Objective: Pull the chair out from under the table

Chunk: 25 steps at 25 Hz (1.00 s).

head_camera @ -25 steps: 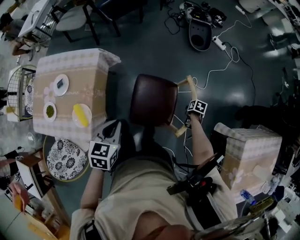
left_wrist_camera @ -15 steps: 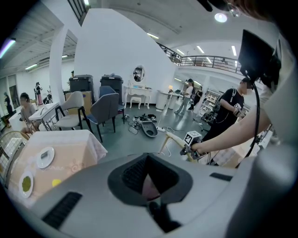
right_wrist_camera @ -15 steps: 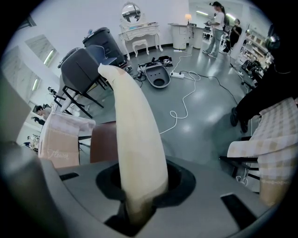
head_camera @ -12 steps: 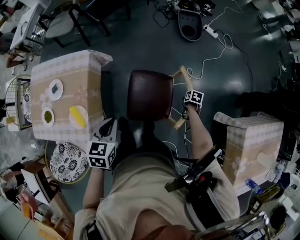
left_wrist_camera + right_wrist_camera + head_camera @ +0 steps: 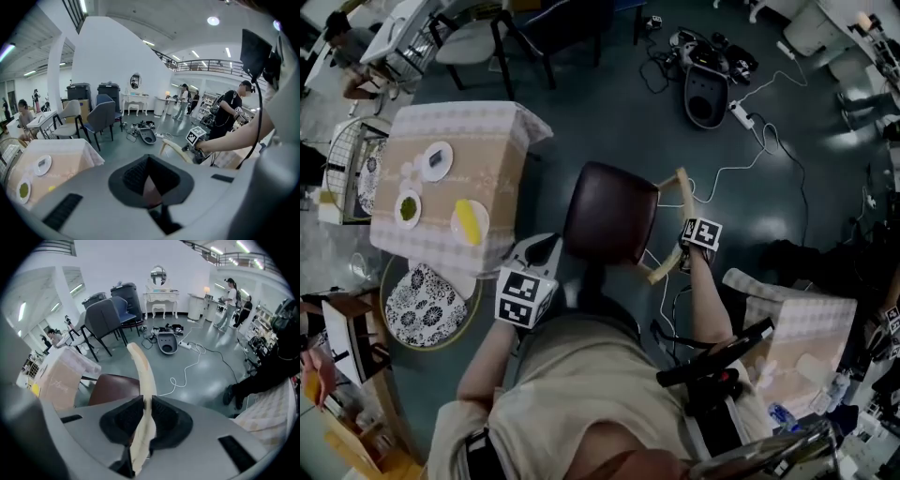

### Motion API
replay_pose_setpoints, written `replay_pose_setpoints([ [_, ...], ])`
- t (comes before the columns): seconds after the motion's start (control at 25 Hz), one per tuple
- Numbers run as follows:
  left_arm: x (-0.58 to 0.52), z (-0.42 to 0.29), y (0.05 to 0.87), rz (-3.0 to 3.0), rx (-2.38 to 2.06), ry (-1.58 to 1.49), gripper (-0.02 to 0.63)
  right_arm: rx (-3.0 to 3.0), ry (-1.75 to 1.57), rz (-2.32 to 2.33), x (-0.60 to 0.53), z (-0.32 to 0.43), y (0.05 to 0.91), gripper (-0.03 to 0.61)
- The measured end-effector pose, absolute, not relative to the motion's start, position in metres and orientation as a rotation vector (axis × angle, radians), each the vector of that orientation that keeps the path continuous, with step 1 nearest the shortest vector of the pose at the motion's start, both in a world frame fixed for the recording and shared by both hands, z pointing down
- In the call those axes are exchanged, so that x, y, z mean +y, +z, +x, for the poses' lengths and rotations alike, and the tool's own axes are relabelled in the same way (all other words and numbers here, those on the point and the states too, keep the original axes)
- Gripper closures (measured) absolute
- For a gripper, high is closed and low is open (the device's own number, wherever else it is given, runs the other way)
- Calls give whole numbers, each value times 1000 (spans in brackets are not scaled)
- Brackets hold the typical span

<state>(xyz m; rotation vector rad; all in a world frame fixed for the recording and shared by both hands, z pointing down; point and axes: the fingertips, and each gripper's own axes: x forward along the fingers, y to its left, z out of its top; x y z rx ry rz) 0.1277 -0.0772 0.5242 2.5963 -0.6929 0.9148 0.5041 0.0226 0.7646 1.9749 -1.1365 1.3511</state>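
Observation:
The chair has a dark brown seat [image 5: 609, 214] and a curved pale wooden backrest [image 5: 673, 220]. It stands just right of the cloth-covered table [image 5: 492, 131], out from under it. My left gripper [image 5: 549, 249] is at the seat's near left corner. In the left gripper view its jaws pinch a brown sliver of the seat [image 5: 150, 190]. My right gripper [image 5: 682, 257] is shut on the backrest rail [image 5: 140, 376], which runs up between its pads. Its jaws have just been closing on that rail.
On the table are a white plate [image 5: 437, 159], a green bowl [image 5: 409, 208] and a plate with something yellow [image 5: 469, 220]. A round patterned cushion [image 5: 422, 300] lies near left. A second cloth-covered table [image 5: 802, 323] stands right. Cables [image 5: 741, 141] and a black device [image 5: 705, 89] lie beyond.
The head view has shifted. Both grippers stay on the chair, and the right one has come up a little with the backrest. The chair stands beside the table much as before.

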Motion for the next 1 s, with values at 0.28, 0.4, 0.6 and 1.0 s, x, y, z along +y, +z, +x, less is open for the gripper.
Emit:
replay_pose_setpoints([
  [0.28,-81,116,515,2605,-813,863,606,-1523,1222,1961,-14,468,703,566],
  [0.4,-82,114,514,2606,-843,850,606,-1842,1183,1836,-43,405,660,566],
  [0.6,-88,111,509,2603,-861,836,607,-2179,1077,1617,-71,309,599,566],
  [1.0,-114,66,494,2578,-987,705,606,-2517,1050,1344,-85,190,524,566],
])
